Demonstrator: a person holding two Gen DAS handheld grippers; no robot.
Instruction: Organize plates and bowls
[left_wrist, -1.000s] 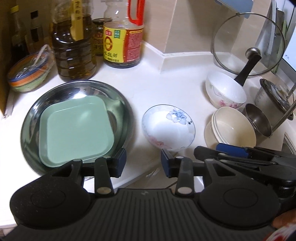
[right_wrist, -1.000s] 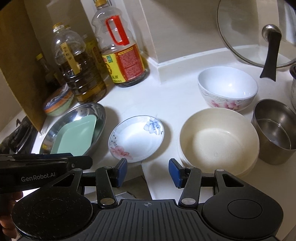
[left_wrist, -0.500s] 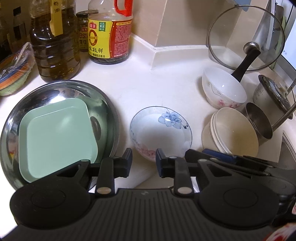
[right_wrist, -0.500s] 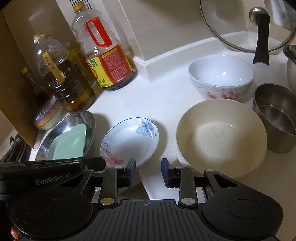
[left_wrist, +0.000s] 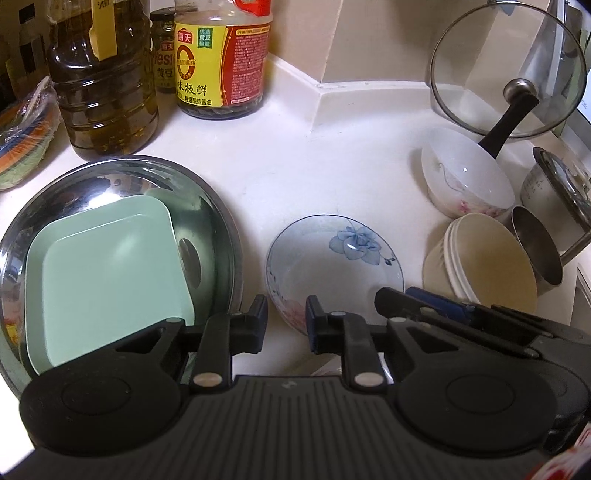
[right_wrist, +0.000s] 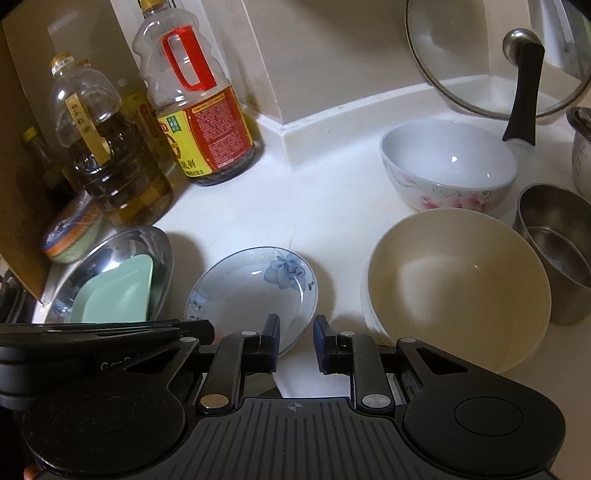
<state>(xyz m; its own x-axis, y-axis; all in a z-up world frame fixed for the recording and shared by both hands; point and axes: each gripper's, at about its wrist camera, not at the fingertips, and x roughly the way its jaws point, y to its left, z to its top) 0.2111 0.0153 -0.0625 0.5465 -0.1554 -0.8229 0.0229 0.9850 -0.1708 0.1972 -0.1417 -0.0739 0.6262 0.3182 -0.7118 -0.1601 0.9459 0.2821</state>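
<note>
Both grippers, left (left_wrist: 286, 324) and right (right_wrist: 295, 343), have just been closing to narrow gaps, empty, near the floral saucer (left_wrist: 334, 273).

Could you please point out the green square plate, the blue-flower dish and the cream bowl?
Green plate (left_wrist: 107, 266): left wrist view, flat centre.
Blue-flower dish (left_wrist: 325, 269): left wrist view, inner well.
Cream bowl (right_wrist: 458, 291): right wrist view, inside bottom.
</note>
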